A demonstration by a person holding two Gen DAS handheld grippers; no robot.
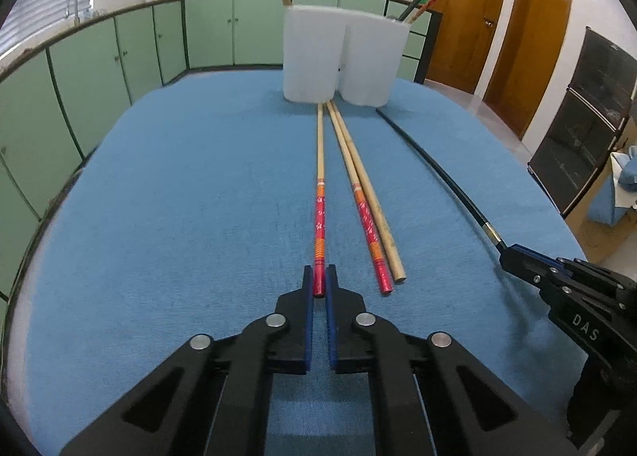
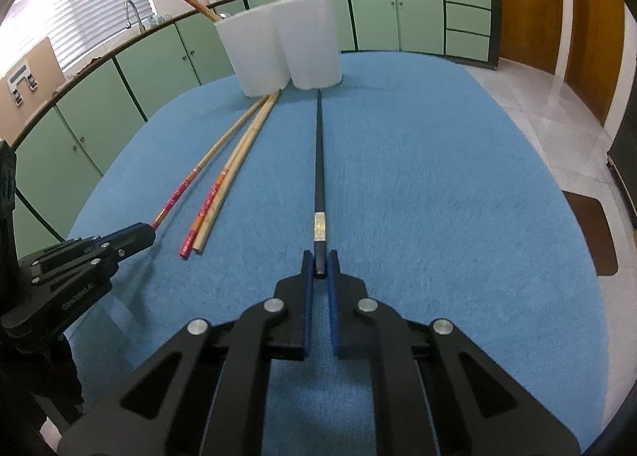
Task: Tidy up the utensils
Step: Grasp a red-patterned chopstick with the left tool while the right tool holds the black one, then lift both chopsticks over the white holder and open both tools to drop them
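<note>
Two white holders, left (image 1: 312,53) and right (image 1: 374,59), stand at the far end of the blue table (image 1: 179,197), each with chopsticks in it. My left gripper (image 1: 319,280) is shut on the red end of a red-handled chopstick (image 1: 319,193) lying on the cloth. A second red-handled chopstick (image 1: 368,225) and a plain bamboo one (image 1: 382,225) lie just right of it. My right gripper (image 2: 319,263) is shut on the near end of a black chopstick (image 2: 318,161) that points at the right holder (image 2: 312,45).
Green cabinets (image 1: 119,53) ring the table's far and left sides. Wooden doors (image 1: 525,42) and a dark oven (image 1: 585,125) stand to the right. The table edge curves close on both sides.
</note>
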